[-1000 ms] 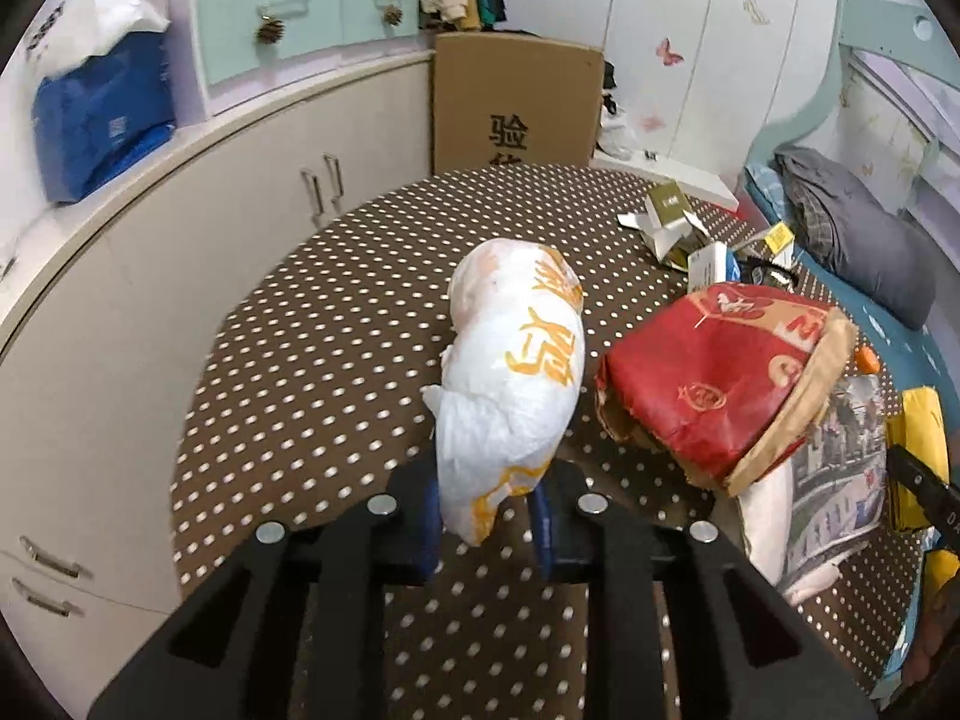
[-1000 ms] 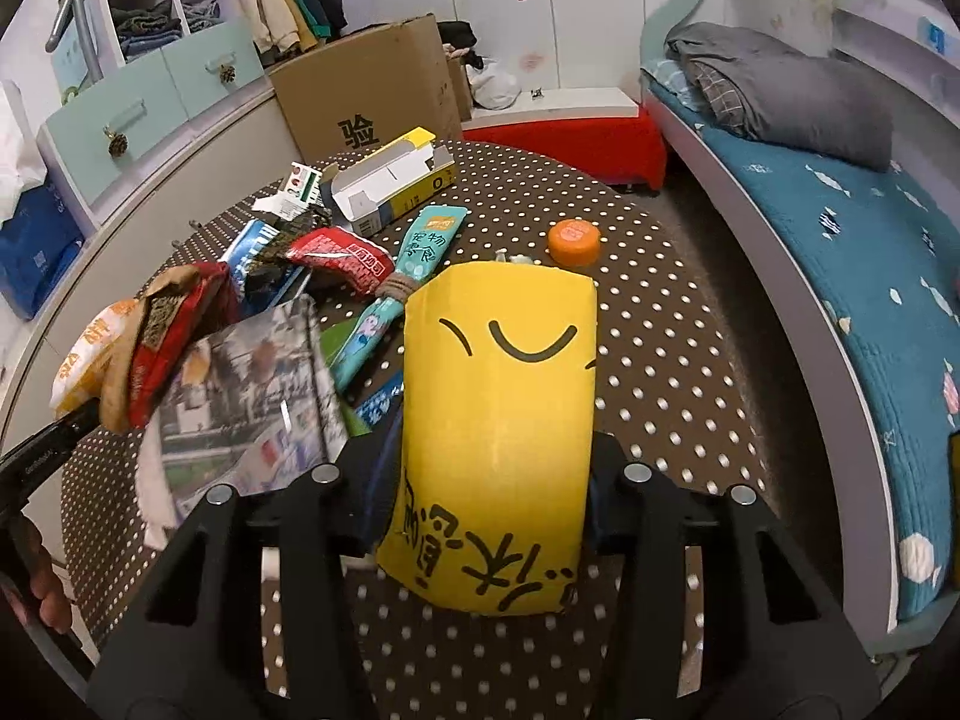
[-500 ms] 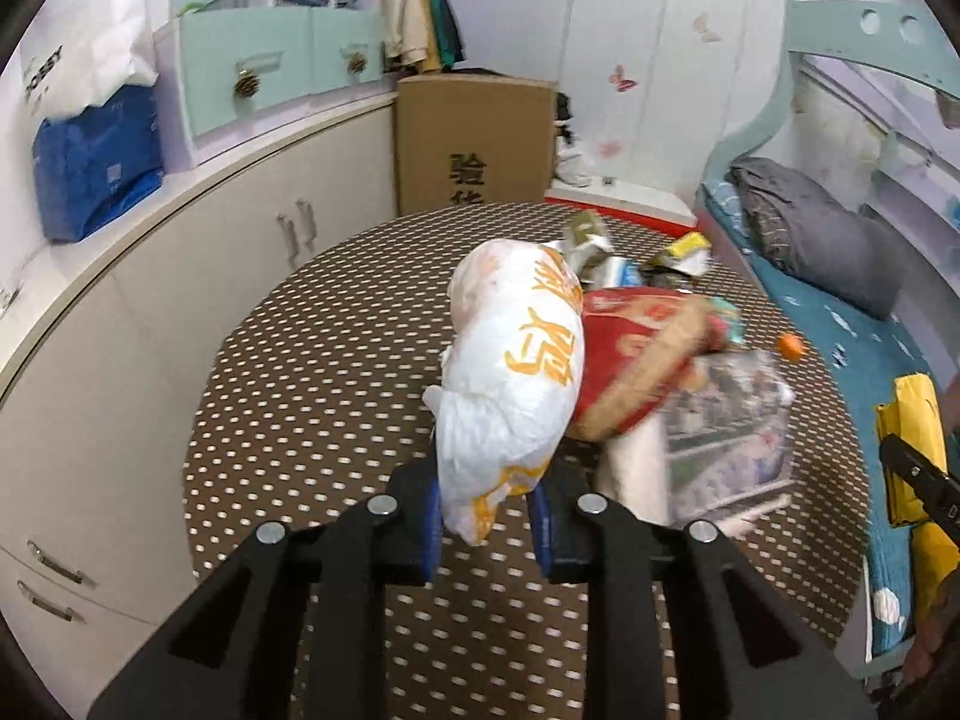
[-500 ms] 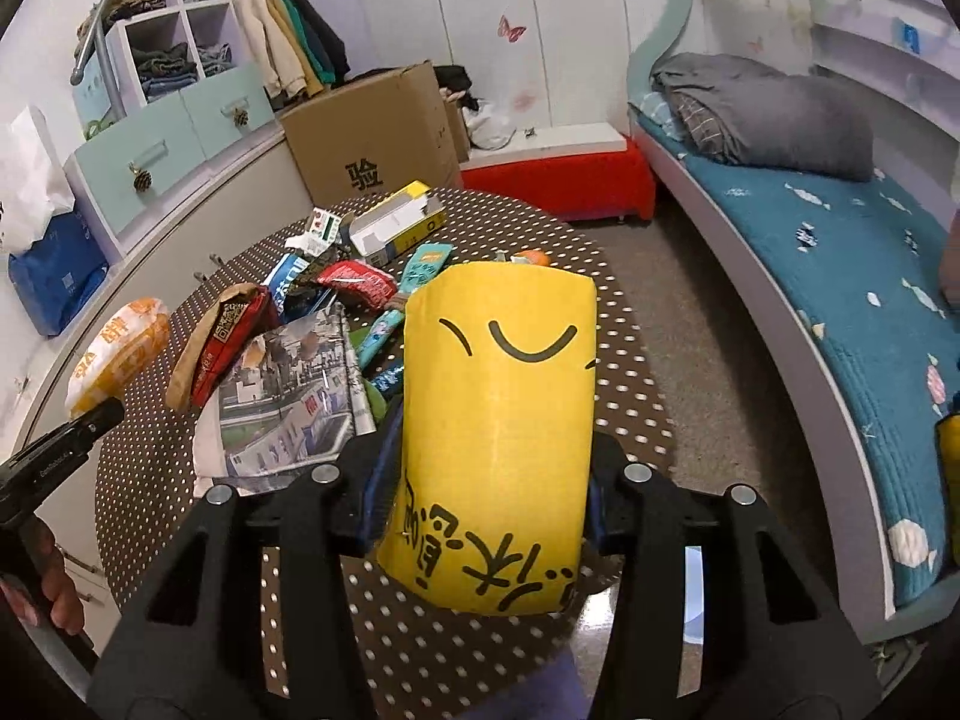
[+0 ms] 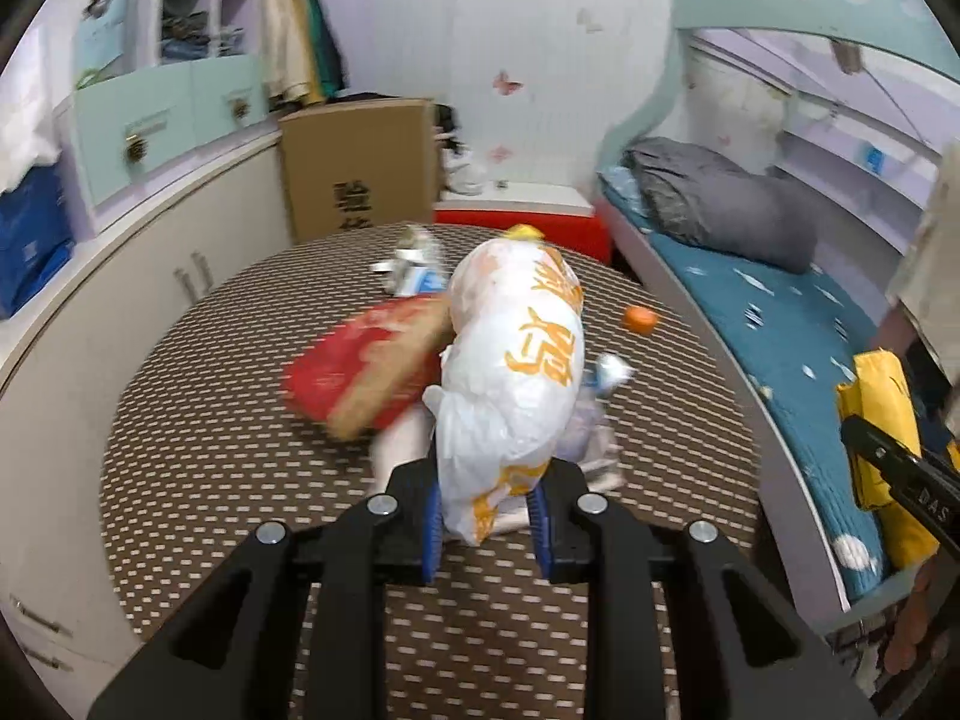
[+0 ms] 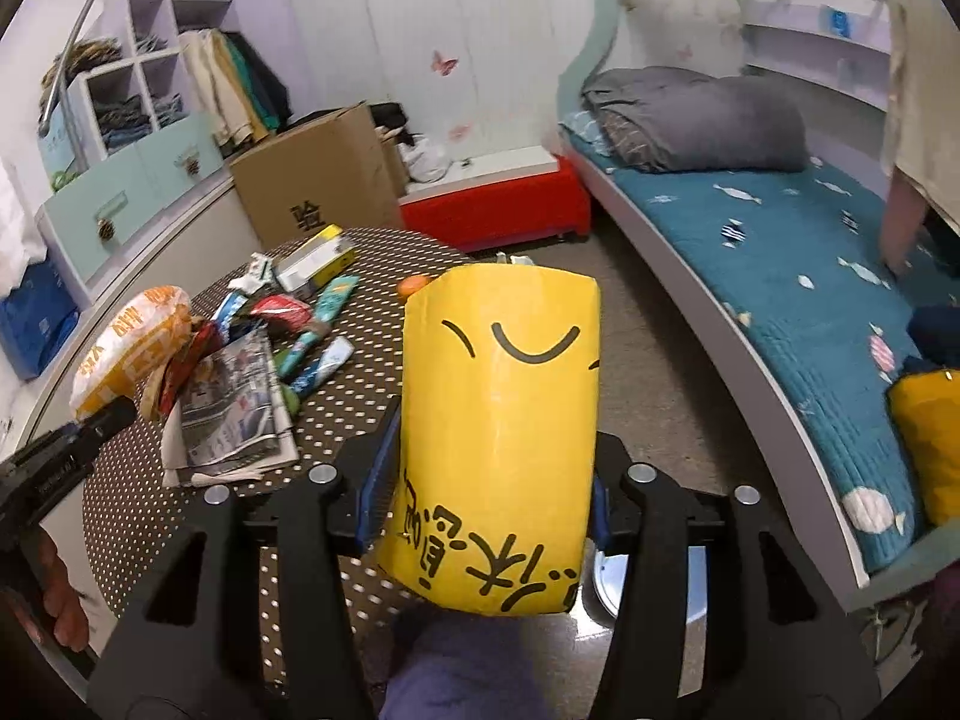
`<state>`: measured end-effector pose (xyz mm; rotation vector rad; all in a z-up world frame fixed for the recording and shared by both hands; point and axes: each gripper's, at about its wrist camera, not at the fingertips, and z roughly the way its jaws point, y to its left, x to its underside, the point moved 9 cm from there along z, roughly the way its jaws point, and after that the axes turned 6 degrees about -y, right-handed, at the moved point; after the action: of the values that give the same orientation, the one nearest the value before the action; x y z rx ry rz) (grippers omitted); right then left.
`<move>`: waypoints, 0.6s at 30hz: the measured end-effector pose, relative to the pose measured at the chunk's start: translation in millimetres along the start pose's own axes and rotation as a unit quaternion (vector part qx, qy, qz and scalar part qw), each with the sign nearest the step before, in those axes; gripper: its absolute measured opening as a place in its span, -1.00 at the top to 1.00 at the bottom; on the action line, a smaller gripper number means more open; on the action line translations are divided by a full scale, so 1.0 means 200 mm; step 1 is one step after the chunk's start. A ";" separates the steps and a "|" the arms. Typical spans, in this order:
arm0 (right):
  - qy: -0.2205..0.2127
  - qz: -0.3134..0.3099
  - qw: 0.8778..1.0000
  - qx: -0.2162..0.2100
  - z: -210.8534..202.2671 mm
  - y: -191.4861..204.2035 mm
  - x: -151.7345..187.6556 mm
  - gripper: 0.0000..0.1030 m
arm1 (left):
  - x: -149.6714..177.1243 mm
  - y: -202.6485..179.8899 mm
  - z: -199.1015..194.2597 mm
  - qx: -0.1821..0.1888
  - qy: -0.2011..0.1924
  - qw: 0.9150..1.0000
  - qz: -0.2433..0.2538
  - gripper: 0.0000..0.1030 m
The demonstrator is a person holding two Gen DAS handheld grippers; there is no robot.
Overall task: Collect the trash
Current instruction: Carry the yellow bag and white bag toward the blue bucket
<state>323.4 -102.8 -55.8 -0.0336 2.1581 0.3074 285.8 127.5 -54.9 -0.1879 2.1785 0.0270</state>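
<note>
Now the left gripper [image 5: 486,516] remains clamped on the white bag [image 5: 516,378], swung rightward over the red packet [image 5: 366,366] toward the table's [image 5: 198,420] bed-side edge. The right gripper [image 6: 483,498] still grips the yellow bag [image 6: 501,420], raised higher off the table's near edge.

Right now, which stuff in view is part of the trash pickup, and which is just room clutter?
Job:
left gripper holding white bag
right gripper holding yellow bag
red bag
newspaper
wrappers
orange cap

Lying about:
cardboard box
grey blanket
bed
blue bag
</note>
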 end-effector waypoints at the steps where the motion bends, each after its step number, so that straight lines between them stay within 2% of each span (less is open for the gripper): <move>1: -0.001 0.005 1.000 0.004 -0.01 -0.03 0.00 -0.01 | 0.00 -0.05 0.00 0.008 0.001 1.000 0.007 0.56; 11: -0.014 0.042 0.997 0.058 -0.18 -0.37 0.06 0.00 | 0.07 -0.59 0.02 0.091 0.015 0.993 0.079 0.56; 18: -0.008 0.062 0.994 0.092 -0.26 -0.58 0.13 0.00 | 0.15 -0.89 0.03 0.125 0.027 0.983 0.128 0.55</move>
<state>283.4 -224.3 -73.0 0.2072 2.1685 0.1773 300.4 -51.5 -73.6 0.2377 2.2246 -0.1077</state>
